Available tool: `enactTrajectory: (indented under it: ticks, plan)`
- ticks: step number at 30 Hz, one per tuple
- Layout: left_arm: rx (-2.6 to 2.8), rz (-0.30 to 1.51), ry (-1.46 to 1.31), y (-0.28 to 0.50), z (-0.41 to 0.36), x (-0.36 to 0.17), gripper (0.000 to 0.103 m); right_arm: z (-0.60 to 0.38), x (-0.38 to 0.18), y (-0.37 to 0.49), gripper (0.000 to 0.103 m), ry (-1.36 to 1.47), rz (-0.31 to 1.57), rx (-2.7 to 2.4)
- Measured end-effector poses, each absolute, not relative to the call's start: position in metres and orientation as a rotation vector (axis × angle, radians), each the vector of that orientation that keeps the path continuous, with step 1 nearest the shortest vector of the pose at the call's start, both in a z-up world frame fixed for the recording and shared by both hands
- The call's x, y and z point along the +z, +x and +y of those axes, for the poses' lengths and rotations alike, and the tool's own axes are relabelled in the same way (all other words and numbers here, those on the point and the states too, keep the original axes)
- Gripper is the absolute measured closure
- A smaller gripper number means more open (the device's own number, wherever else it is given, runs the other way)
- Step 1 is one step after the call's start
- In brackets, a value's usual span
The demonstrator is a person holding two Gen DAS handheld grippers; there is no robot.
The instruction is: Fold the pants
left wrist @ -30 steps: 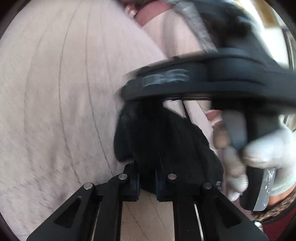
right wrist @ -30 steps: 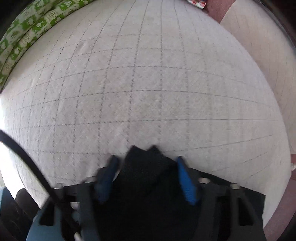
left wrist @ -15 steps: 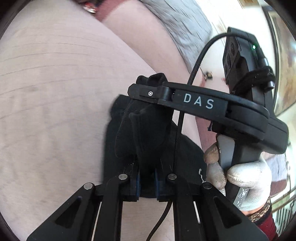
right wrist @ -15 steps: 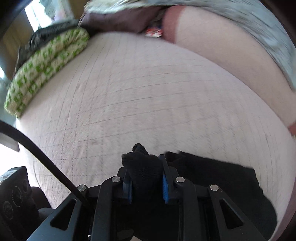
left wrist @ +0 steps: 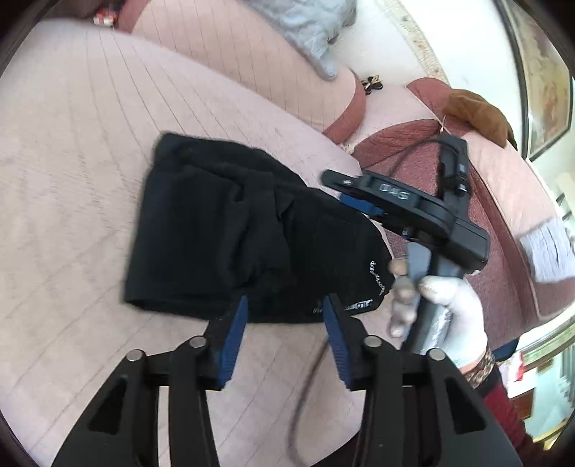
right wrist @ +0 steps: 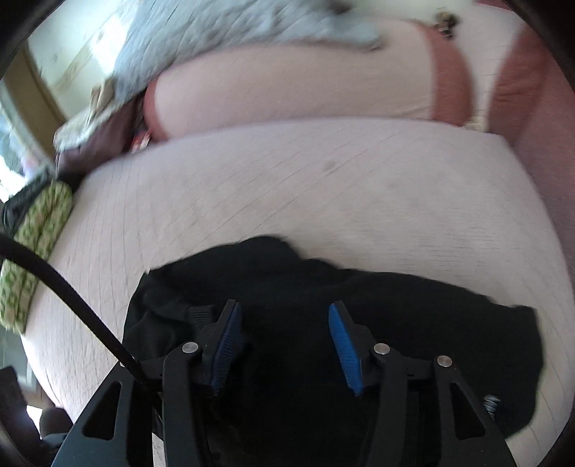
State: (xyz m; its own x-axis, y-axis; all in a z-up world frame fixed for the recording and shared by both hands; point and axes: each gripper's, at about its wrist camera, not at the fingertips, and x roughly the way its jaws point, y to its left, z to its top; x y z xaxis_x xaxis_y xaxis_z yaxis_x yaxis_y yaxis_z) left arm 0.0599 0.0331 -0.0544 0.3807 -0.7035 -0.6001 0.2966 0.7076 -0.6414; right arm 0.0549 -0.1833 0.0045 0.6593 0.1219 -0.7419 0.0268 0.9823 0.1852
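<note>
The black pants lie in a folded bundle on the pale pink quilted cushion. My left gripper is open and empty, its blue pads just at the bundle's near edge. My right gripper, held by a white-gloved hand, hovers at the bundle's right side. In the right wrist view the pants lie under my open, empty right gripper, on the same cushion.
A pink back cushion with a grey blanket stands behind. A dark red armrest with a brown cloth is at the right. A green patterned cushion lies at the left edge.
Both grippers have opened and let go of the black pants. The pants now lie folded on the cushion, and both grippers have drawn back from them.
</note>
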Motion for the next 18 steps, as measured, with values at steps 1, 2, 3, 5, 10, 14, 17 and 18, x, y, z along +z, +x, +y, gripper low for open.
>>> enactTrajectory:
  ticks: [1,2,3,5,10,14,17,18]
  plan:
    - [-0.656,0.982,-0.462,0.048,0.045,-0.055,0.059,-0.184,0.010,0.048,0.048,0.211,0.832,0.078]
    - [-0.625,0.973,-0.457,0.045,0.054,-0.053,0.059,-0.181,0.015,0.041,0.048,0.241,0.820,0.123]
    - [-0.603,0.972,-0.457,0.041,0.058,-0.059,0.058,-0.172,0.015,0.038,0.050,0.254,0.817,0.151]
    - [-0.559,0.982,-0.458,0.025,0.071,-0.065,0.058,-0.150,0.011,0.029,0.053,0.274,0.839,0.259]
    - [-0.469,1.003,-0.441,0.030,0.075,-0.071,0.058,-0.113,-0.029,0.028,0.053,0.311,0.928,0.370]
    - [-0.453,0.988,-0.434,0.024,0.087,-0.072,0.057,-0.141,-0.056,0.026,0.058,0.331,0.959,0.169]
    - [-0.444,0.989,-0.414,0.022,0.090,-0.076,0.056,-0.161,-0.058,0.010,0.084,0.328,0.936,0.100]
    - [-0.440,0.993,-0.408,0.023,0.089,-0.078,0.056,-0.162,-0.053,0.004,0.079,0.305,0.922,0.078]
